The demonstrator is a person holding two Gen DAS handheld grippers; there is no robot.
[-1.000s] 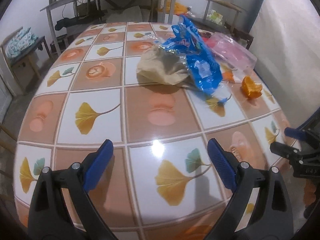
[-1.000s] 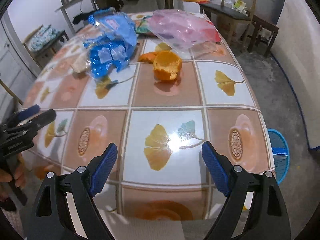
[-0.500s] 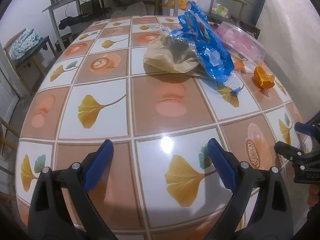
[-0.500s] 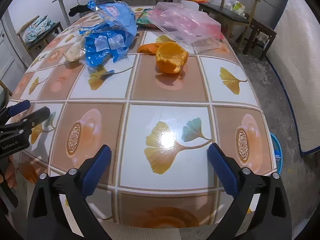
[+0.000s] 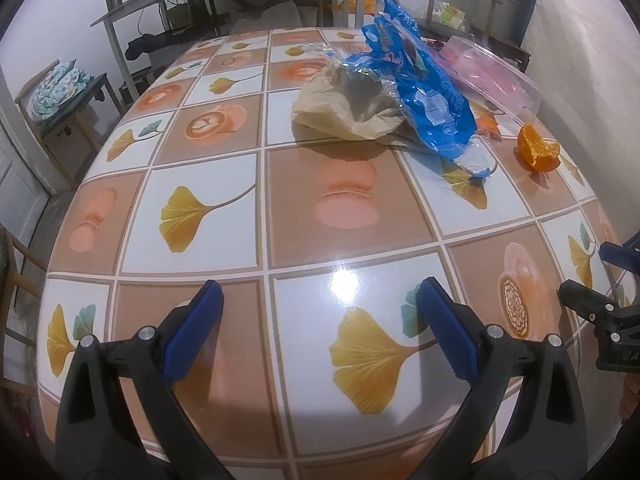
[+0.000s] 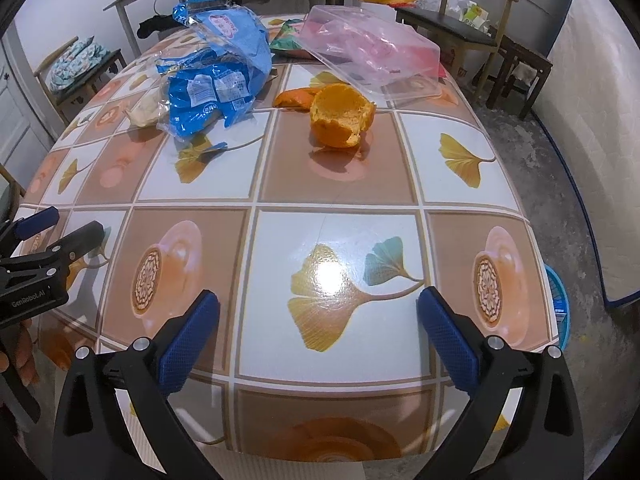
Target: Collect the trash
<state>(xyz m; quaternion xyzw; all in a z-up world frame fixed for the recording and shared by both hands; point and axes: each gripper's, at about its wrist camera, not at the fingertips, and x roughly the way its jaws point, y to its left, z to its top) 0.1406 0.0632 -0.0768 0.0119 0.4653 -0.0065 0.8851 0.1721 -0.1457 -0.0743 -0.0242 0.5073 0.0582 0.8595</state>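
Trash: hollow orange peel [image 6: 342,120], crumpled blue wrapper [image 6: 218,80]; both tongs released, empty.

walls white | floor [image 6: 532,152] grey concrete | wooden chair [image 6: 468,28] | metal shelf [image 5: 224,4]

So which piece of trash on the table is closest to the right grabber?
The cup-shaped orange peel. It sits alone, straight ahead of the open right gripper; the blue wrapper and clear plastic box lie farther back.

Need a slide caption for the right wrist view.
Open right gripper over patterned table, facing orange peel and blue wrapper.
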